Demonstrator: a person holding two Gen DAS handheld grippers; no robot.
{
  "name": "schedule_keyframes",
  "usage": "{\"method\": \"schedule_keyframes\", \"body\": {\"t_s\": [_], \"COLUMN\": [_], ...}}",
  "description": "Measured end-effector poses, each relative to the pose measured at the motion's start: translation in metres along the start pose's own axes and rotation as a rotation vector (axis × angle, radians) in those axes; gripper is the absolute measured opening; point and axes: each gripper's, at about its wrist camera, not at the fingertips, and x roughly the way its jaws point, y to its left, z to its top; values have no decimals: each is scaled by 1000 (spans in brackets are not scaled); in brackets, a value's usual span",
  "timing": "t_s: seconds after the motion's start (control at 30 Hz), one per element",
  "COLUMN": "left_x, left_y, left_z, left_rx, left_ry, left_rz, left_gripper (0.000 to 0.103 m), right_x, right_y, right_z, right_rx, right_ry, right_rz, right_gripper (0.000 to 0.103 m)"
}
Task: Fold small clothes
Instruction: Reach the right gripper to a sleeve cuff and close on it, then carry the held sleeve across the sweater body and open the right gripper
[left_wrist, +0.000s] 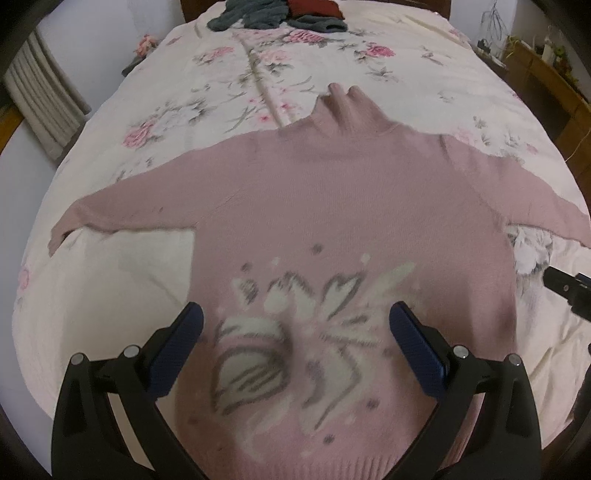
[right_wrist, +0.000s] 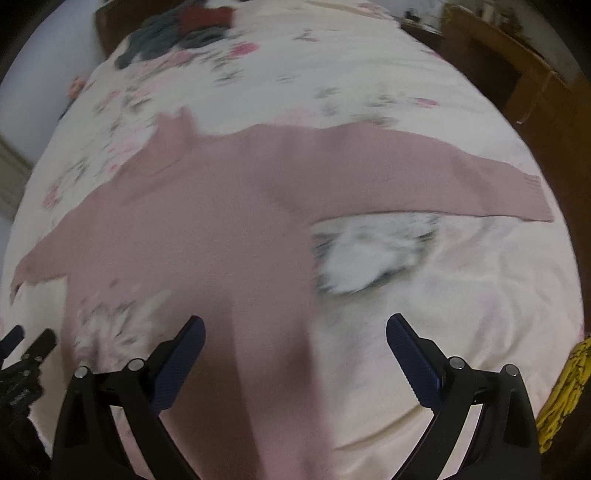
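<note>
Left wrist view. I log one pink sweater (left_wrist: 332, 206), spread flat on the bed (left_wrist: 424, 85), collar toward 12 o'clock, hem at 6 o'clock, sleeves out toward 9 and 3 o'clock. A white and grey knitted pattern covers its lower half. My left hand-held gripper (left_wrist: 295, 325) hovers over that pattern, jaws spread wide, nothing between them. Part of the right hand-held gripper (left_wrist: 569, 291) shows at 3 o'clock. A heap of grey and dark red clothes (left_wrist: 280, 14) lies at 12 o'clock, at the far end of the bed.

Right wrist view, blurred. My right hand-held gripper (right_wrist: 295, 332) is released, jaws wide apart, over the sweater's side edge and the bare floral bedcover (right_wrist: 443, 295). One sleeve (right_wrist: 443, 177) runs toward 2 o'clock. The left hand-held gripper shows at 9 o'clock. A yellow patterned cloth (right_wrist: 565, 387) sits at 4 o'clock, at the bed's edge.
</note>
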Motion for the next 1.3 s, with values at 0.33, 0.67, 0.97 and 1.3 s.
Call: {"method": "schedule_keyframes", "body": {"t_s": [0.33, 0.67, 0.97, 1.3], "left_x": [29, 53, 68, 77], "left_y": [-81, -142, -167, -154], "left_z": [66, 105, 113, 109], "left_rx": [69, 46, 48, 34], "left_ry": [-62, -65, -45, -28], "left_rz": [-52, -75, -71, -49], "left_gripper": [100, 100, 100, 100], "right_x": [31, 101, 134, 128], "right_y": [-210, -407, -437, -419], "right_z": [75, 104, 121, 135], "right_rx": [289, 607, 606, 590], "right_ry": [15, 129, 130, 43], "right_rz": [-114, -94, -69, 12], "right_gripper": [99, 96, 86, 14]}}
